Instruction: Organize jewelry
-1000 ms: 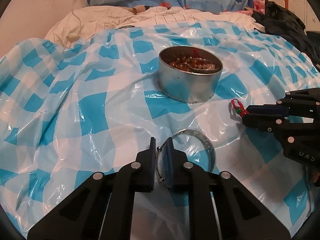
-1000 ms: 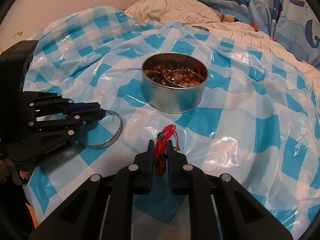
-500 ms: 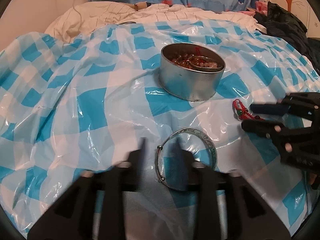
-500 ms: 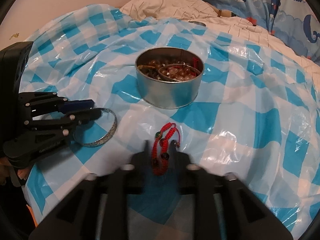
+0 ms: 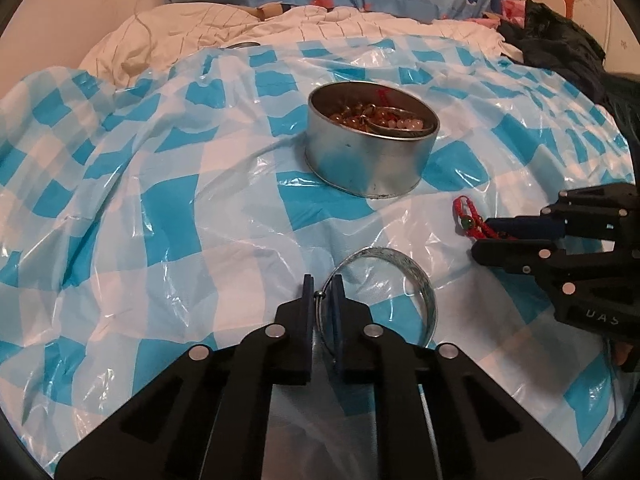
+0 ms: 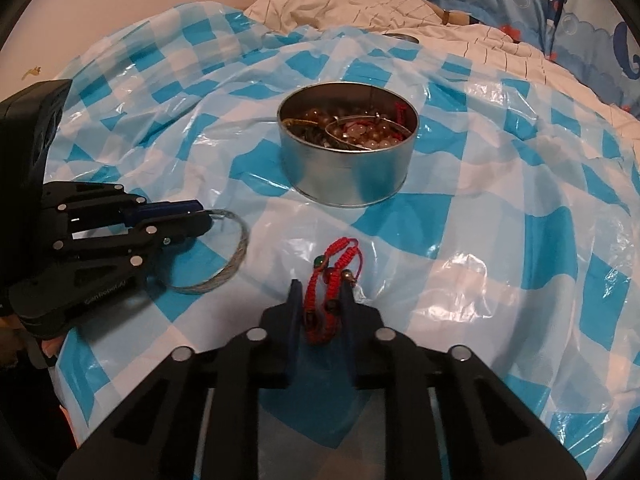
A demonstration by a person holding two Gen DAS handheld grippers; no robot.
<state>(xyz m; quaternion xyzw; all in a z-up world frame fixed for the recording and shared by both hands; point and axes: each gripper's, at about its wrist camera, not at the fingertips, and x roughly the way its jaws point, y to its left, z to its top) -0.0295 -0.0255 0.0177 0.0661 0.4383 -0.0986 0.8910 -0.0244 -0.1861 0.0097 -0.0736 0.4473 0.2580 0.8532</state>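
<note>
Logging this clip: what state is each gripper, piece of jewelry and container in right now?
left gripper: just closed, shut on silver bangle
silver bangle: flat on the plastic sheet, rim pinched
right gripper: just closed, shut on red cord bracelet
red cord bracelet: bunched, pinched
round tin: upright, lidless, holding beads

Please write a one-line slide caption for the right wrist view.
Right tongs, just closing on a red cord bracelet, near a jewelry-filled metal tin on checked plastic sheet.

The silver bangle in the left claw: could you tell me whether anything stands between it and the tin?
Nothing visible does. Only bare checked plastic sheet lies between the silver bangle and the open tin.
</note>
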